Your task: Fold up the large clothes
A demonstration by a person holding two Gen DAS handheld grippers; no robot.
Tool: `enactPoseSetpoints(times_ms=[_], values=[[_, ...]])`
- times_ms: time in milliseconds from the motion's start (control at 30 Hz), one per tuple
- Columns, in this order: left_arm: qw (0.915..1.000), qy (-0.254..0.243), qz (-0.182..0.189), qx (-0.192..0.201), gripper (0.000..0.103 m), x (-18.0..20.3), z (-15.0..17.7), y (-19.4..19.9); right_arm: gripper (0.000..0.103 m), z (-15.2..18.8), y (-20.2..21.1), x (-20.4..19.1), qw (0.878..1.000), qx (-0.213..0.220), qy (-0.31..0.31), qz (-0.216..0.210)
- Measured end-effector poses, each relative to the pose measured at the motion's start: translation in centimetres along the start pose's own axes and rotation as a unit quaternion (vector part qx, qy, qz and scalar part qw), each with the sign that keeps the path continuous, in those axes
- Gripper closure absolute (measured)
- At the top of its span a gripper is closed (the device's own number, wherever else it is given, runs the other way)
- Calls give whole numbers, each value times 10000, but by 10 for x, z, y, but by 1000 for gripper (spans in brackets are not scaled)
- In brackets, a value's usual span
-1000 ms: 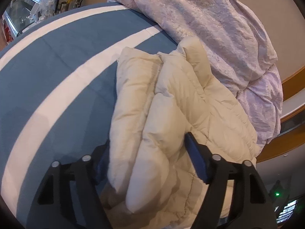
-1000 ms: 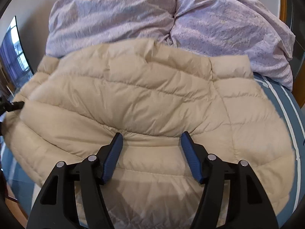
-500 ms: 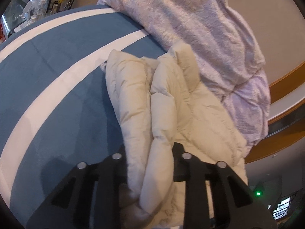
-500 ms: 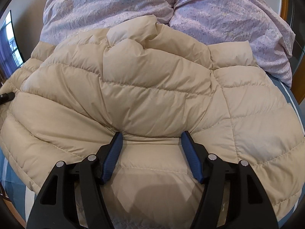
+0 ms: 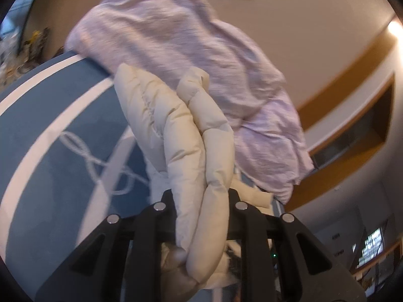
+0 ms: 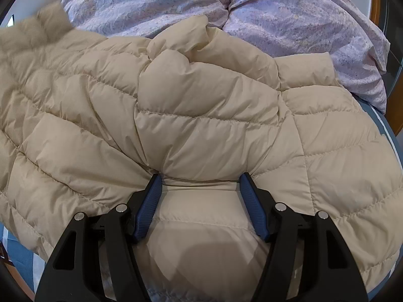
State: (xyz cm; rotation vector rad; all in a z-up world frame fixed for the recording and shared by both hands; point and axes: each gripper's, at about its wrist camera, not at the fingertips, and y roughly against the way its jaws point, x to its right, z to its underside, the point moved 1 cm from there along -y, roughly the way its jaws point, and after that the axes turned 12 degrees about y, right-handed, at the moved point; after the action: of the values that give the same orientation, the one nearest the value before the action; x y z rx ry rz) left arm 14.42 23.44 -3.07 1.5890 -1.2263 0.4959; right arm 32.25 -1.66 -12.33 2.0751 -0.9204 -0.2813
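Clearly the cream puffer jacket [image 6: 201, 115] is lying spread over the blue striped bed [image 5: 50, 130], its far edge touching the lilac duvet [image 6: 289, 12] heaped at the head of the bed; the left gripper [image 5: 201, 201] is closing on a doubled roll of the jacket's side, its fingers [image 5: 167, 198] pressing the padding from both sides, so the bunched fabric is hanging in the grip clear of the bed, with the jacket's end reaching toward the duvet; that hold is probably meant for carrying this side across the jacket's middle to make a fold. Meanwhile the right gripper [image 6: 200, 188] is sitting over the near part of the jacket, on the side away from the duvet, its blue fingers [image 6: 148, 201] standing apart and resting against the padding without pinching it; judging by that, it is likely steadying the body so the jacket is not sliding along the bed.
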Motion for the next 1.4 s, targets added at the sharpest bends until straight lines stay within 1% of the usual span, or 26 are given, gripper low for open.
enactPoseSetpoints(times_ms=[167, 367, 633, 1033, 1233, 1400], values=[[9985, -346, 321, -277, 84, 44, 20, -17, 37, 0, 1, 0, 10000, 0, -20, -3], [9950, -660, 384, -639, 83, 80, 49, -51, 37, -1, 2, 2, 10000, 3, -59, -52], [9924, -752, 377, -895, 83, 98, 70, -80, 37, 1, 0, 8, 9998, 25, -141, -145], [9893, -744, 498, -1154, 83, 114, 91, -101, 37, 4, 2, 16, 9993, 58, -265, -269], [9881, -748, 441, -1266, 83, 119, 105, -112, 37, 8, 14, 26, 9985, 115, -377, -380], [9881, -796, 366, -1267, 83, 125, 117, -119, 37, 17, 31, 40, 9979, 227, -438, -421]])
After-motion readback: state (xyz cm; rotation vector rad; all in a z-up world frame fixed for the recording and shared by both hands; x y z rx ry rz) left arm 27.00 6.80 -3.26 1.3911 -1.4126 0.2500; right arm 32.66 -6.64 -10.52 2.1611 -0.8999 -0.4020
